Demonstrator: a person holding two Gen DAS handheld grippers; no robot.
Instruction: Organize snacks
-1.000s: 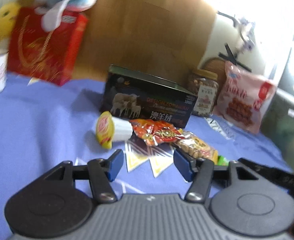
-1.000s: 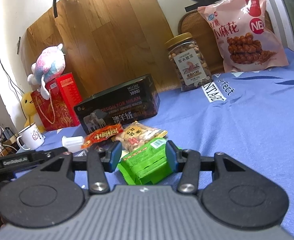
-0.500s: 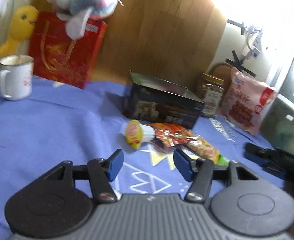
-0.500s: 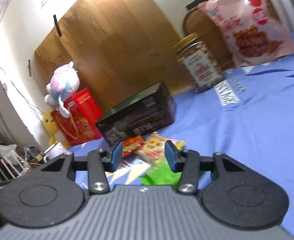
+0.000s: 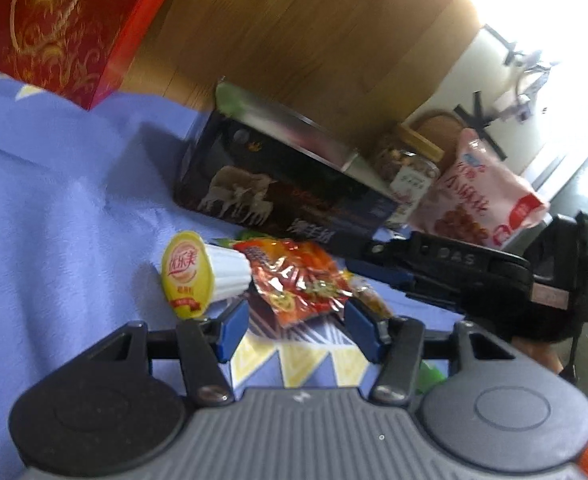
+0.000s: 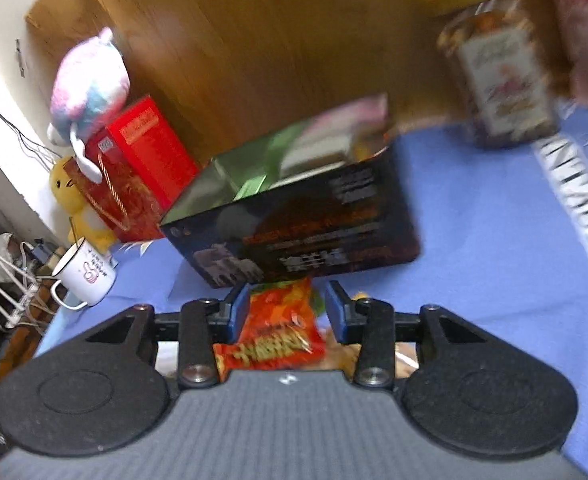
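Cloth [image 5: 53,208], blue, carries a dark box [image 5: 277,196] with one jelly cup [image 5: 197,276] and one red packet [image 5: 294,280] just before the left gripper [image 5: 298,332], its jaws spread, closing, empty. Right view: right gripper [image 6: 287,312] closing astride the red packet [image 6: 273,336], contact unclear; box [image 6: 306,220] behind, one mug [image 6: 87,278] left.

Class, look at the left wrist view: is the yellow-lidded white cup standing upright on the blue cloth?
No. The yellow-lidded cup lies on its side on the blue cloth, its lid facing the camera.
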